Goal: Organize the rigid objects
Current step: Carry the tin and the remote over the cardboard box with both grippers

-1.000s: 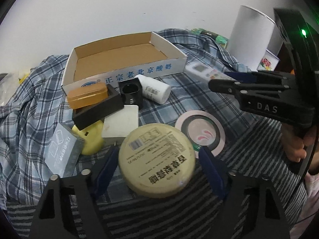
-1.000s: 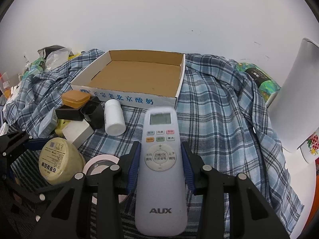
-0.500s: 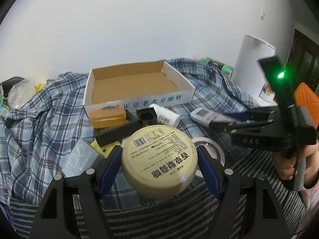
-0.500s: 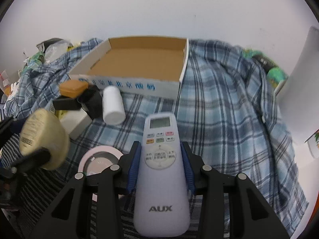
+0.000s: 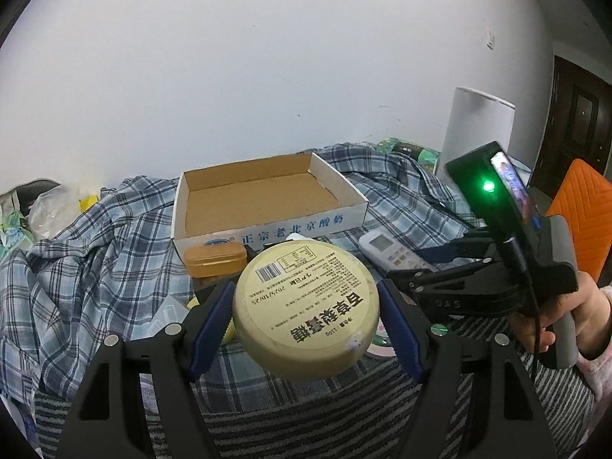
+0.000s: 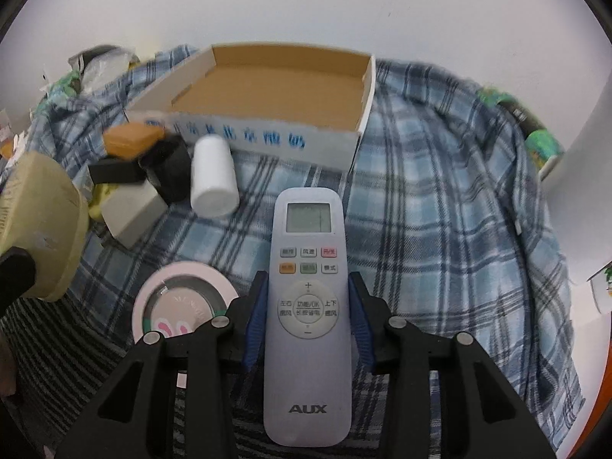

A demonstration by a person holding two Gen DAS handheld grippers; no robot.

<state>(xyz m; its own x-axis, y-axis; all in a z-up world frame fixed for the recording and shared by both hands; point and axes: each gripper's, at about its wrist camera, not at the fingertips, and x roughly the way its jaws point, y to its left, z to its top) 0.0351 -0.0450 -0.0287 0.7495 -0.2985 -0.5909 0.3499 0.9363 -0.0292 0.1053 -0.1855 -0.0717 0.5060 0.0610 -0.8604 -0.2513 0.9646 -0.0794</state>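
Both loaded: left gripper [image 5: 306,317] clamps round beige labelled tin [image 5: 306,302] clear of plaid cloth [image 5: 95,267]; right gripper [image 6: 308,319] pinches white AUX remote [image 6: 308,306] lengthwise. Likely bound for empty cardboard tray [image 5: 267,225].

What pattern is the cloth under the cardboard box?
Blue, white and dark plaid on the cloth under the cardboard box; clearest in the right wrist view.

Round cream tin [image 5: 306,306] and white AUX remote [image 6: 308,325], each clamped aloft
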